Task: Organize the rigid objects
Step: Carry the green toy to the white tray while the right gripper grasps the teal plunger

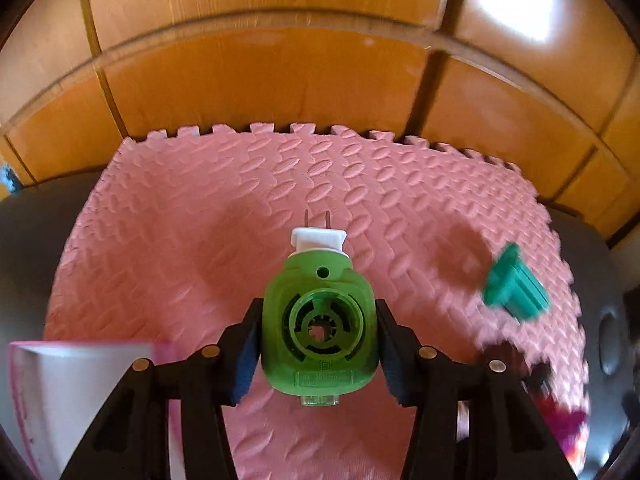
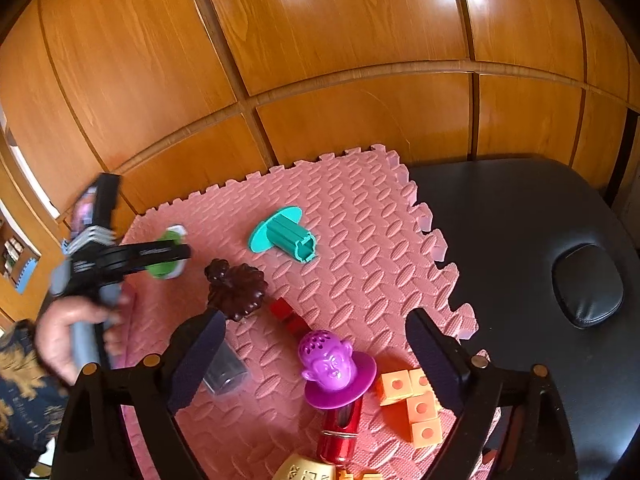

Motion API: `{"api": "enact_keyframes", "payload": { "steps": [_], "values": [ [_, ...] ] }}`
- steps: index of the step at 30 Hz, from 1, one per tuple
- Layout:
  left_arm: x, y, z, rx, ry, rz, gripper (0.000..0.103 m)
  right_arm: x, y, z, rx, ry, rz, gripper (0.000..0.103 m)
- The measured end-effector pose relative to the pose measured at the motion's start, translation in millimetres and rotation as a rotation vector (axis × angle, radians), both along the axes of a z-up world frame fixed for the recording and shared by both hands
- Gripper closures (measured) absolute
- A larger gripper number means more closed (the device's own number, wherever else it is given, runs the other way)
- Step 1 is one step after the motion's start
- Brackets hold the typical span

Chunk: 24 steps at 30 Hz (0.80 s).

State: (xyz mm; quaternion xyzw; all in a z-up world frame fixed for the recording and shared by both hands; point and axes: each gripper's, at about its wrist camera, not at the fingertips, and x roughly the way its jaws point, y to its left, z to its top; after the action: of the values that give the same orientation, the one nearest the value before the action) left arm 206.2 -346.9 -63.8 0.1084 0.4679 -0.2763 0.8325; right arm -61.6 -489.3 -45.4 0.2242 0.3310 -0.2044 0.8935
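Pads of your left gripper (image 1: 319, 350) pinch the green plug-in vaporizer (image 1: 319, 326) between them, prongs pointing away. Your right gripper (image 2: 316, 364) stands spread and empty over the purple head-shaped toy (image 2: 332, 368); the teal spool (image 1: 514, 284) lies right of your left gripper.

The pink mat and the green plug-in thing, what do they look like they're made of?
Pink mat: likely soft foam, matte, with embossed ovals and jigsaw-toothed edges. Green plug-in device: looks like hard moulded plastic, slightly glossy and translucent, with a white cap and two metal prongs.

A home room: wood-panelled wall (image 2: 340, 32), pink foam play mat (image 2: 360, 248), scattered toys.
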Motion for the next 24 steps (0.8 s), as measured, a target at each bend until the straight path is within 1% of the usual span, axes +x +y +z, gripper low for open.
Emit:
{"api": "enact_keyframes", "payload": {
  "steps": [3,6,8,10,13,15,17,19,22,23,24],
  "values": [
    [-26,25,18,-0.03,-0.041,-0.045,0.051,2,-1,-4,0.006,0.017,0.006,0.015],
    [-42,45,34,-0.062,-0.059,-0.071,0.051,4,-4,-2,0.048,0.011,0.023,0.015],
    [-51,60,45,-0.08,-0.06,-0.076,0.051,10,-7,5,0.064,0.002,0.041,0.016],
    [-57,72,56,-0.092,-0.058,-0.074,0.05,21,-14,15,0.056,-0.004,0.049,0.016],
    [-65,99,60,-0.117,-0.058,-0.06,0.051,49,-23,25,0.025,0.016,0.082,0.015],
    [-67,113,64,-0.128,-0.064,-0.048,0.051,72,-27,25,-0.004,0.052,0.122,0.016],
    [-68,125,65,-0.135,-0.072,-0.042,0.05,99,-32,20,-0.032,0.118,0.172,0.016],
    [-68,142,67,-0.141,-0.075,-0.029,0.05,124,-37,10,-0.066,0.195,0.219,0.016],
    [-67,168,66,-0.158,-0.054,0.002,0.05,152,-41,-6,-0.088,0.295,0.276,0.016],
    [-66,175,65,-0.158,-0.048,0.007,0.05,158,-41,-12,-0.096,0.322,0.292,0.018],
    [-65,183,65,-0.158,-0.042,0.016,0.05,163,-41,-16,-0.099,0.341,0.309,0.023]
  ]
}}
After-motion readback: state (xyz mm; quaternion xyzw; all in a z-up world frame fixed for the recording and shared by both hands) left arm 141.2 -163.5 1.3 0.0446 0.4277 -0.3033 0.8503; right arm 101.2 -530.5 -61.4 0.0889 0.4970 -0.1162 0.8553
